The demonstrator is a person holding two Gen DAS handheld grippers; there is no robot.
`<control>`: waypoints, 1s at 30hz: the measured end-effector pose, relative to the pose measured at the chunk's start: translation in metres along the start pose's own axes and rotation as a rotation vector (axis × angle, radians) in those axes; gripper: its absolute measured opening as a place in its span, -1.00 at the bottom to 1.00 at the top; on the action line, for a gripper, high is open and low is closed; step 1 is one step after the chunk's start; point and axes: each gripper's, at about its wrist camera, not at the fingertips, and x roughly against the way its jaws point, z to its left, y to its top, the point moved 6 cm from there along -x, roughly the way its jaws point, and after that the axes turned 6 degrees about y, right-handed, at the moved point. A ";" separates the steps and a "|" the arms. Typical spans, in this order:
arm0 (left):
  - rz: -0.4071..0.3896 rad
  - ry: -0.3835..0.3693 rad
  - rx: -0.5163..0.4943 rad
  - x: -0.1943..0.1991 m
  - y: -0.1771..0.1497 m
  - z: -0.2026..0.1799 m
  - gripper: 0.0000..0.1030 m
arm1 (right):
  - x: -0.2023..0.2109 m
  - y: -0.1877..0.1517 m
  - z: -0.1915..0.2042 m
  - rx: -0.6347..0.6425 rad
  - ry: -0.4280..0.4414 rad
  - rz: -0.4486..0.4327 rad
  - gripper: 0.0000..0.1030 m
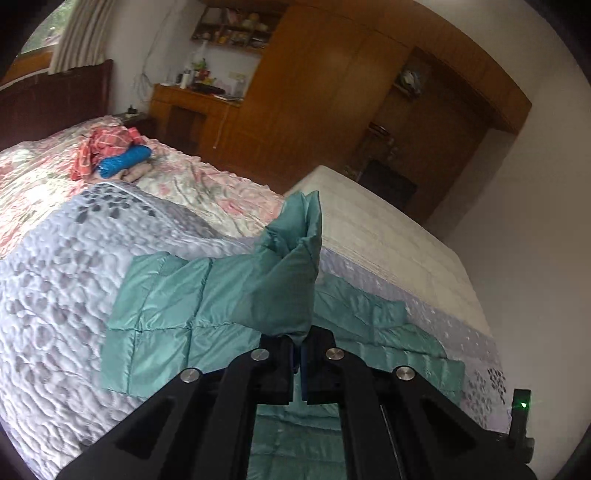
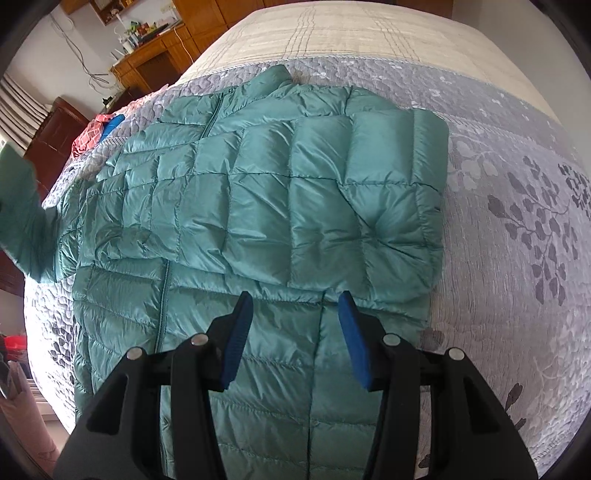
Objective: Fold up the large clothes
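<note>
A teal quilted puffer jacket [image 2: 258, 206] lies flat on the bed, collar toward the far end, its right sleeve folded across the chest. My right gripper [image 2: 295, 332] is open and empty, hovering over the jacket's lower half. My left gripper [image 1: 297, 343] is shut on the cuff of the jacket's left sleeve [image 1: 288, 266] and holds it lifted above the bed; the raised sleeve also shows at the left edge of the right wrist view [image 2: 22, 214]. The rest of the jacket [image 1: 166, 325] lies below it.
The bed has a grey floral quilt [image 2: 517, 221] and a cream mattress end [image 2: 332, 33]. A pile of red checked and blue clothes [image 1: 114, 151] sits near the dark headboard [image 1: 55, 99]. A wooden desk [image 1: 192, 110] and wardrobe [image 1: 314, 103] stand beyond.
</note>
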 end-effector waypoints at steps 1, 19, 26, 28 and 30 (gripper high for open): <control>0.018 -0.016 -0.023 -0.009 -0.008 -0.017 -0.97 | 0.000 0.000 -0.001 -0.003 0.002 0.000 -0.07; 0.372 0.016 -0.259 -0.152 -0.134 -0.092 -0.93 | -0.006 -0.005 -0.024 -0.035 0.016 0.017 -0.07; 0.418 -0.155 -0.237 -0.112 -0.132 -0.088 -0.13 | -0.003 0.014 -0.003 -0.009 0.067 0.005 -0.07; 0.390 -0.181 -0.250 -0.089 -0.125 -0.082 -0.09 | -0.004 0.021 0.009 0.010 0.087 0.005 -0.07; 0.349 -0.154 -0.236 -0.068 -0.114 -0.066 -0.01 | -0.007 0.029 0.026 0.029 0.130 0.017 -0.07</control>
